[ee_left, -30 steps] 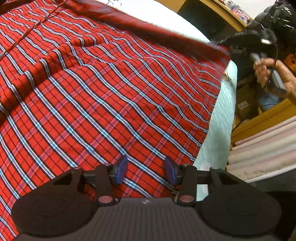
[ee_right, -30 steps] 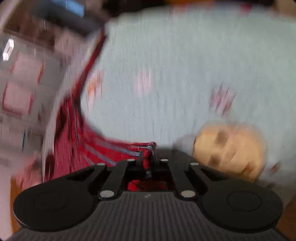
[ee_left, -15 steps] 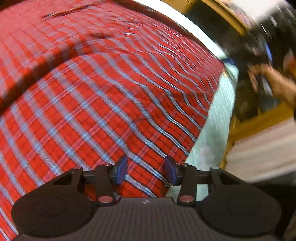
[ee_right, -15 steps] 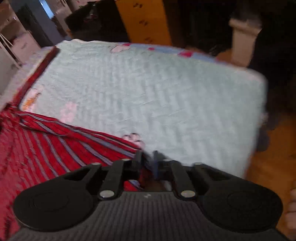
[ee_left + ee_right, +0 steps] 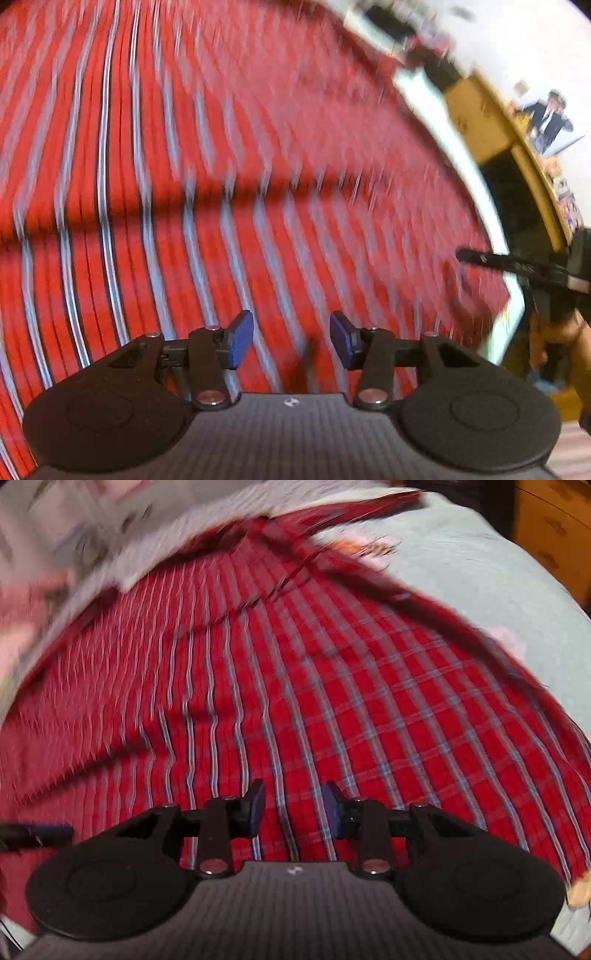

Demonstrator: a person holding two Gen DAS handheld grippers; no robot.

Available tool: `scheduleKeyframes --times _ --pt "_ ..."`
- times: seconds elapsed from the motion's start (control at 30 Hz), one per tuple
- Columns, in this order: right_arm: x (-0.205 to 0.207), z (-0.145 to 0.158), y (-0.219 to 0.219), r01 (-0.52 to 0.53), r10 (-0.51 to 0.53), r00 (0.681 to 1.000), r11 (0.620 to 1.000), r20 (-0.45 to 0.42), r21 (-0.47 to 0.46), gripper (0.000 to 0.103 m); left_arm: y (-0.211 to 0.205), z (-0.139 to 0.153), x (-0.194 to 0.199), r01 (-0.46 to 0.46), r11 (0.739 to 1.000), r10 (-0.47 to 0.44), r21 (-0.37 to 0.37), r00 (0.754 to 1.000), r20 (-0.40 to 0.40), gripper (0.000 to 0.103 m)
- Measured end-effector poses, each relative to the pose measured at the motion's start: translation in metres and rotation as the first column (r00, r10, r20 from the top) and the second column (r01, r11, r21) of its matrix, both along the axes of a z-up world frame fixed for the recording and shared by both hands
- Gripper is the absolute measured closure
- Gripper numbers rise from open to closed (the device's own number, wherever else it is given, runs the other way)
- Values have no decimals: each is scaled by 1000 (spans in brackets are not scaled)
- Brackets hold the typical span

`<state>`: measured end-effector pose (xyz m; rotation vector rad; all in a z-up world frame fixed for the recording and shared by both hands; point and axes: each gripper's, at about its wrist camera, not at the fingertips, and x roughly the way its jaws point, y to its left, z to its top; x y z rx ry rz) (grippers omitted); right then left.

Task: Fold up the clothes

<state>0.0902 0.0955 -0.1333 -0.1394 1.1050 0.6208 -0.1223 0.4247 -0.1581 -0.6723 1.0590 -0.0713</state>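
Plaid cloth (image 5: 332,701) shows its far edge only past the released, just-opened right gripper (image 5: 293,808); left gripper (image 5: 291,339) also released

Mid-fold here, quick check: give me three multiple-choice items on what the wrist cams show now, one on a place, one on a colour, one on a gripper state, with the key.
1. Where does the plaid cloth lie?
A. Spread on the pale blue bedcover
B. Hanging from a hook
C. Stuffed in a basket

2. What is the cloth's main colour?
A. Green
B. Red with blue and white stripes
C. Plain white

3. How does the right gripper stand?
A. Clamped on a cloth corner
B. Jaws apart, nothing between the pads
C. Out of view

Key:
1 A, the bedcover shows past the cloth's far and right edges.
2 B, red plaid fills both wrist views.
3 B, its jaws have just been opening, and the cloth lies flat beyond the gap. The left gripper is open too.
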Motion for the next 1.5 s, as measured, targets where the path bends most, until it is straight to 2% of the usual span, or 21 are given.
scheduleKeyframes --times 0.03,0.07,0.1,0.13,0.23,0.27,0.37,0.5,0.57,0.63,0.73,0.8,0.87,0.93,1.03,1.13,1.2,1.27,1.33,1.43,1.5 --pt "-3 -15 -8 -1 -2 999 997 -37 -81 69 0 -5 -8 8 999 -8 -32 1000 -17 55" --pt "-9 -22 -22 2 -9 998 994 -59 -109 69 -1 -9 -17 20 996 -24 -87 998 -54 55" --pt "-16 -21 -39 8 -16 997 994 -72 -111 70 -1 -12 -25 32 990 -45 -137 995 -90 55" --pt "-19 -18 -45 2 -17 996 986 -93 -166 70 -2 -15 -34 44 984 -66 -175 991 -119 56" --pt "-24 -4 -51 -12 -23 993 958 -117 -288 68 0 -11 -50 54 980 -81 -190 987 -140 59" --pt "-25 1 -45 -34 0 993 957 -118 -289 68 3 -7 -51 44 982 -70 -186 988 -139 59" --pt "-28 21 9 -173 164 983 975 -79 -137 68 20 13 -42 5 993 -10 -119 999 -49 59" --pt "-38 29 98 -333 339 938 939 -75 86 67 56 33 -21 -164 986 167 -41 981 98 52" --pt "-41 15 133 -347 366 923 925 -117 156 65 68 22 -12 -201 980 201 -15 978 58 48" --pt "-51 -10 148 -358 384 906 919 -176 165 58 66 -4 -19 -167 986 166 -20 986 -32 52" --pt "-91 -19 120 -420 430 884 903 -186 88 59 61 -14 -58 -188 975 180 -120 981 -74 51" --pt "-110 -16 100 -455 445 852 890 -276 28 59 60 -23 -80 -218 952 185 -215 969 -162 56" --pt "-115 -11 89 -461 429 825 888 -368 1 59 64 -22 -93 -260 935 208 -243 953 -219 64" --pt "-113 -1 85 -454 415 803 891 -427 12 58 70 -11 -95 -278 933 227 -230 948 -223 64" --pt "-97 22 107 -451 474 816 880 -330 148 57 83 15 -84 -255 953 245 -163 967 -74 61" --pt "-70 27 151 -439 485 854 866 -191 239 56 103 30 -61 -304 949 310 -78 948 70 49" --pt "-60 11 167 -402 455 871 878 -188 261 56 107 18 -52 -351 936 352 -25 934 57 48" --pt "-61 -14 175 -369 425 872 897 -242 245 56 100 -7 -55 -335 942 335 10 941 -55 50" --pt "-89 -25 159 -421 473 840 877 -266 230 56 89 -11 -79 -323 946 322 -24 945 -60 47" --pt "-127 -23 140 -550 566 733 820 -378 160 56 77 -17 -107 -253 956 223 -146 955 -196 47" --pt "-133 -22 130 -558 559 680 814 -473 159 56 80 -16 -121 -271 944 220 -191 943 -251 48"
